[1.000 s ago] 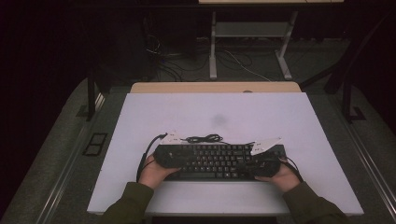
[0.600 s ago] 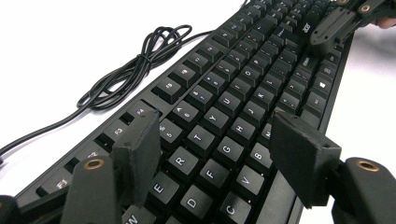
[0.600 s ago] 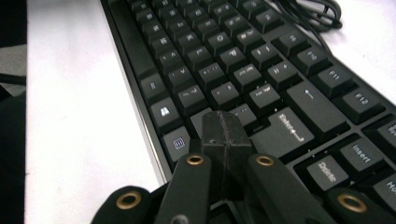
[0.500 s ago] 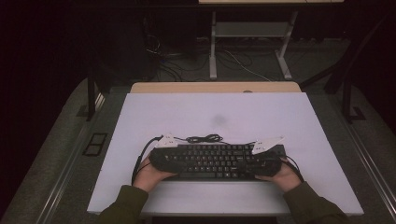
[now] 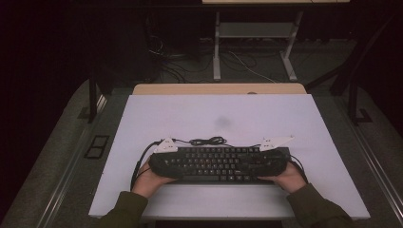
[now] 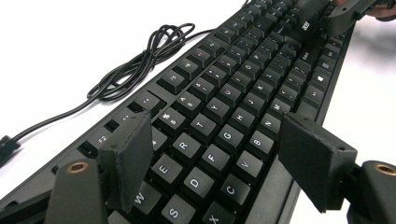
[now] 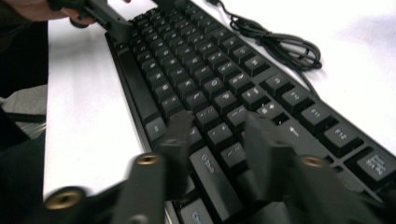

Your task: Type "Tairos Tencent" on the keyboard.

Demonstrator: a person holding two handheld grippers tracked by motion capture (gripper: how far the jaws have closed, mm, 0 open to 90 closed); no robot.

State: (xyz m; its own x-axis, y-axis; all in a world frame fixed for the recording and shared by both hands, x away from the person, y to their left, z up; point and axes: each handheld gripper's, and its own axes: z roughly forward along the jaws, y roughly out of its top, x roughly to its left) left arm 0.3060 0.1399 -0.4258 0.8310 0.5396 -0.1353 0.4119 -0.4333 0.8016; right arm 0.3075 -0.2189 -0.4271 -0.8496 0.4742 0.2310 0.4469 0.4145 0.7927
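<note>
Keyboard [image 5: 221, 163], black and full-sized, lies flat on the near half of the tabletop [image 5: 218, 114], its bundled cable [image 5: 207, 141] just behind it. The left gripper [image 6: 219, 154] has just been opening: its fingers [image 6: 128, 158] straddle the left end without pressing it. The right gripper [image 7: 217, 154] has also just been opening at the right end, its fingers [image 7: 180, 144] spread above the keys, blurred.

With both ends released, the risk I judge is a finger catching a keycap or the frame edge as a hand draws back, dragging the keyboard askew or toward the near edge. The loose cable could also snag.

The tabletop is plain matte white. Beyond it stand a wooden desk edge [image 5: 218, 89], dark floor with trailing wires [image 5: 237, 61], and a metal frame [image 5: 254, 33].
</note>
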